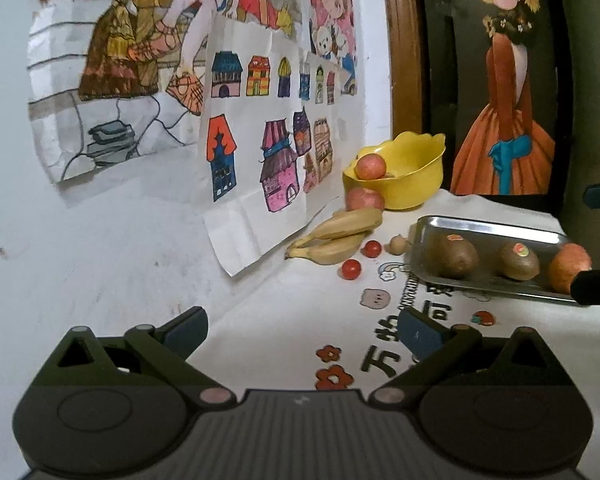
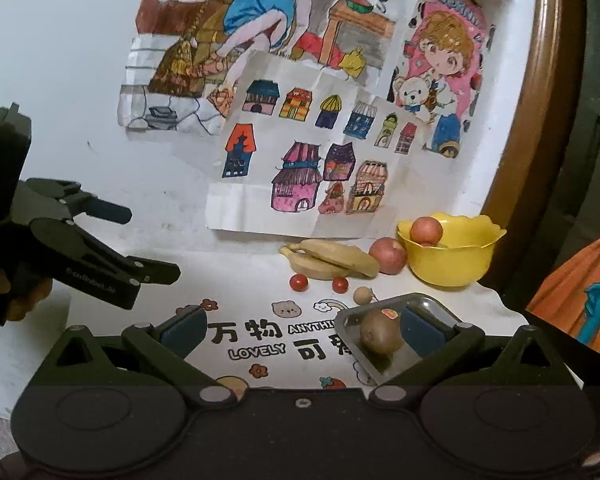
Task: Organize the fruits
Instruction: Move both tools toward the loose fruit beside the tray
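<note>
Fruits scattered on white printed cloth (image 2: pixel 252 344); left gripper (image 1: pixel 302 330) spread, holding nothing; right gripper (image 2: pixel 300 328) spread, nothing held; steel tray (image 1: pixel 496 226) with two kiwis (image 1: pixel 456 256) and an orange fruit; beyond, cherry tomatoes (image 1: pixel 351 269), bananas (image 1: pixel 340 234), apple (image 1: pixel 365 199) beside yellow bowl (image 1: pixel 416 184) holding another apple.

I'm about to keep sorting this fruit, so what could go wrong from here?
1. The cherry tomatoes and the small round fruit lie loose on the cloth; a nudge could roll them.
2. The metal tray is shallow, so the kiwis may slide if bumped.
3. One apple sits at the yellow bowl rim and might tip out.
</note>
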Motion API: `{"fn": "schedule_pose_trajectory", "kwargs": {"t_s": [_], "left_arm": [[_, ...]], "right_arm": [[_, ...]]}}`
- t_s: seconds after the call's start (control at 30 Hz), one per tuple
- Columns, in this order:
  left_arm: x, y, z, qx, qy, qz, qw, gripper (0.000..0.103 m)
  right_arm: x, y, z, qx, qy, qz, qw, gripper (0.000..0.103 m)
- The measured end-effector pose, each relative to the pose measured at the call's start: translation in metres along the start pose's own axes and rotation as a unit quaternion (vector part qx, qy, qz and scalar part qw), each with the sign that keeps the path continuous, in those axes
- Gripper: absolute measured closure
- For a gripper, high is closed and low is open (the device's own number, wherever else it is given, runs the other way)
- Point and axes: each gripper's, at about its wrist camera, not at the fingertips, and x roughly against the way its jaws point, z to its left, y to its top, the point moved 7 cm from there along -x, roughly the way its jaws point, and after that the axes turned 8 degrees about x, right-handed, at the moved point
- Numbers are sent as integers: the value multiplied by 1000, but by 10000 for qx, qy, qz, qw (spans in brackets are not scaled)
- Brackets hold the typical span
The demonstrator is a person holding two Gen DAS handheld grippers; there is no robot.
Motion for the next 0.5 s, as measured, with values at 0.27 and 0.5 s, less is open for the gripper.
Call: {"fn": "schedule_pose_trajectory", "kwargs": {"t_s": [0.27, 0.5], "left_arm": [[-40, 4, 2, -102, 11, 137, 9999, 0], [-80, 3, -5, -212, -148, 314, 9992, 0]], "right_arm": [[-37, -3, -22, -254, 226, -147, 9993, 1], [-77, -6, -50, -354, 294, -192, 9988, 1]]}}
